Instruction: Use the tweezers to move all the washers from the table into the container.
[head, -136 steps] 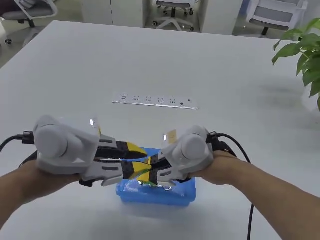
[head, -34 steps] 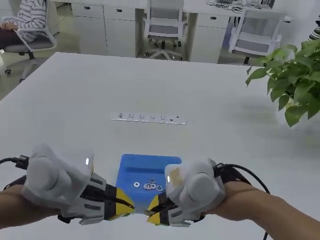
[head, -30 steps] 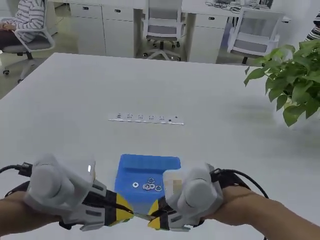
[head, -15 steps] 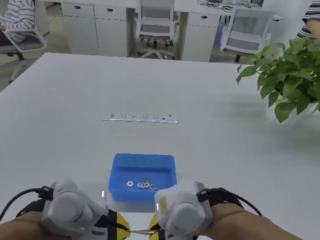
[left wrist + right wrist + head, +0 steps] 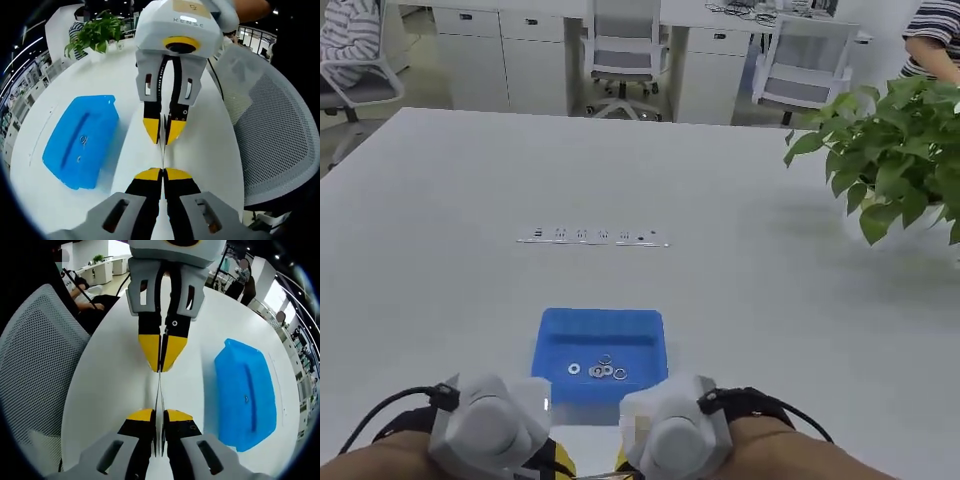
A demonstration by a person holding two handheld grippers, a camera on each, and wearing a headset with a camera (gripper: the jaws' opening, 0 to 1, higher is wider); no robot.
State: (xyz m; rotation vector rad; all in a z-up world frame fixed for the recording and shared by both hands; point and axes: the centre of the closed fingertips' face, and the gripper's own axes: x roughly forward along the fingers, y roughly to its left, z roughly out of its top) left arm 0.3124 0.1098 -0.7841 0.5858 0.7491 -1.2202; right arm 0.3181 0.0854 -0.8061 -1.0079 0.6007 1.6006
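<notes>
On a white table (image 5: pixel 740 220) in an office, with chairs (image 5: pixel 625 45) standing behind it and a plant (image 5: pixel 895 140) crowding its far right, the left gripper (image 5: pixel 163 173) and the right gripper (image 5: pixel 160 415) are pointing tip to tip at the near edge, their jaws cut off in the head view. Each is pinching its jaws closed on the thin tweezers (image 5: pixel 159 390), which are hard to make out edge-on. The washers (image 5: pixel 597 370) are lying inside the blue container (image 5: pixel 556 335), just beyond the grippers and short of a power strip (image 5: pixel 592 238).

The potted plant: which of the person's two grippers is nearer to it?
Right. The plant is off to the right; the right gripper sits on that side, the left gripper farther left, both shut on the tweezers.
</notes>
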